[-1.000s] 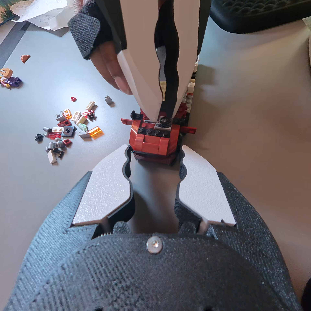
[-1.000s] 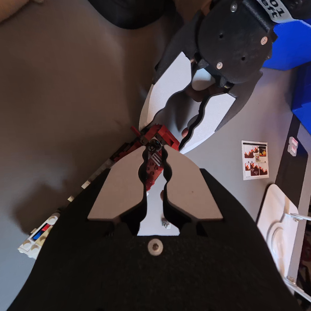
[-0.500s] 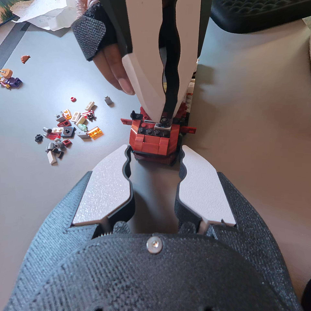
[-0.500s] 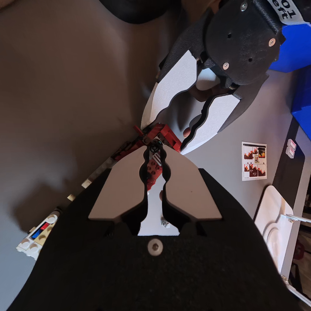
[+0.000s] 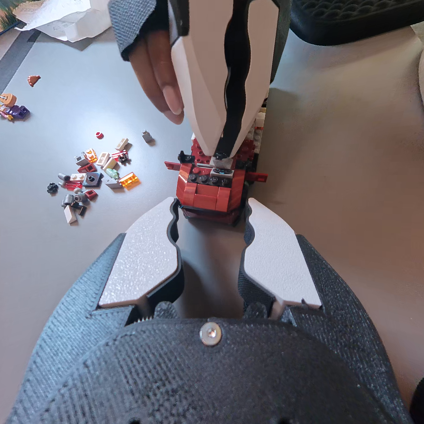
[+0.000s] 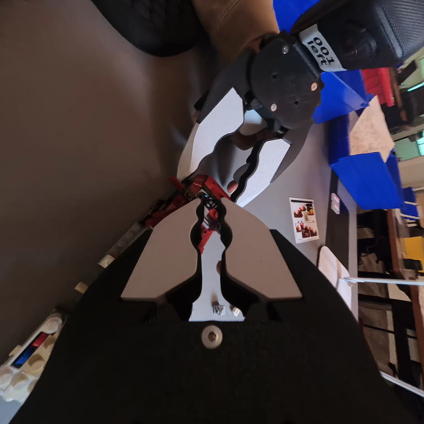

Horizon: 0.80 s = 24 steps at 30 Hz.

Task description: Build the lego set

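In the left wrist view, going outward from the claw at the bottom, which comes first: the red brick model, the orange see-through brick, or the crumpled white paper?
1. Red brick model, straight ahead at the left claw tips.
2. Orange see-through brick, farther out to the left among loose pieces.
3. Crumpled white paper, far top left.

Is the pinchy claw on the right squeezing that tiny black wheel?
Touching. The right wrist view shows the right gripper with both fingertips against the little black wheel.
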Each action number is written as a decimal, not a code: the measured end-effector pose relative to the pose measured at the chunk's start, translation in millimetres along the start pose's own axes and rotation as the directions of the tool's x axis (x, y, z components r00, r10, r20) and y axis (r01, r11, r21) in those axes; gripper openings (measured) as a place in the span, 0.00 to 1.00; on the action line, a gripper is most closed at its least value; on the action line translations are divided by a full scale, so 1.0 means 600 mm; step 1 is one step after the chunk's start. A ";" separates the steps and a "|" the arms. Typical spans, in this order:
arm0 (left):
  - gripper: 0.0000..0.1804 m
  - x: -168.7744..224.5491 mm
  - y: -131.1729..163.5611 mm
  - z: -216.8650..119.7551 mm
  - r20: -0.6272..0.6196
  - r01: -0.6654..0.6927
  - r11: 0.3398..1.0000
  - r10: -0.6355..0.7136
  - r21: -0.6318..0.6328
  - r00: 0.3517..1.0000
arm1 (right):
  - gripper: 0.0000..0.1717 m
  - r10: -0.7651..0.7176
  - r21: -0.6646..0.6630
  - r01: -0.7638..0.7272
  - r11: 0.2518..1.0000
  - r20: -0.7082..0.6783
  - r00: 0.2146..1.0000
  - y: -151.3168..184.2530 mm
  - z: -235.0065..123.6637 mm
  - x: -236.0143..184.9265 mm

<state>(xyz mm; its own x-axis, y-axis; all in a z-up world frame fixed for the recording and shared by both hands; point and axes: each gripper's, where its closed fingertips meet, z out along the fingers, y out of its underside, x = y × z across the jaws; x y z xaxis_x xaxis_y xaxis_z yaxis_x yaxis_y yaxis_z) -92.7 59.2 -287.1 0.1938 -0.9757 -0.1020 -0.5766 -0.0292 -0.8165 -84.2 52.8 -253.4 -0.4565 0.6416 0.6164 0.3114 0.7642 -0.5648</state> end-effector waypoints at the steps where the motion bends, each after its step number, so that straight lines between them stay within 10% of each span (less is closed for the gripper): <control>1: 0.31 0.000 0.000 0.000 0.000 0.000 1.000 0.000 0.000 1.000 | 0.06 -0.017 0.003 0.017 1.000 -0.027 0.999 0.002 0.000 -0.002; 24: 0.31 0.001 0.000 0.000 -0.002 0.002 1.000 -0.002 0.000 1.000 | 0.08 -0.003 -0.049 0.010 0.999 0.142 0.990 0.008 -0.006 -0.012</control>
<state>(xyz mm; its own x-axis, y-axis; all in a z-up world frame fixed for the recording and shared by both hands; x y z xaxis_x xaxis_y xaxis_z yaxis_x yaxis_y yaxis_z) -92.4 58.9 -287.3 0.1934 -0.9761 -0.0991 -0.5761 -0.0312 -0.8168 -75.9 52.1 -258.7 -0.5713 0.6237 0.5335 0.3474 0.7727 -0.5313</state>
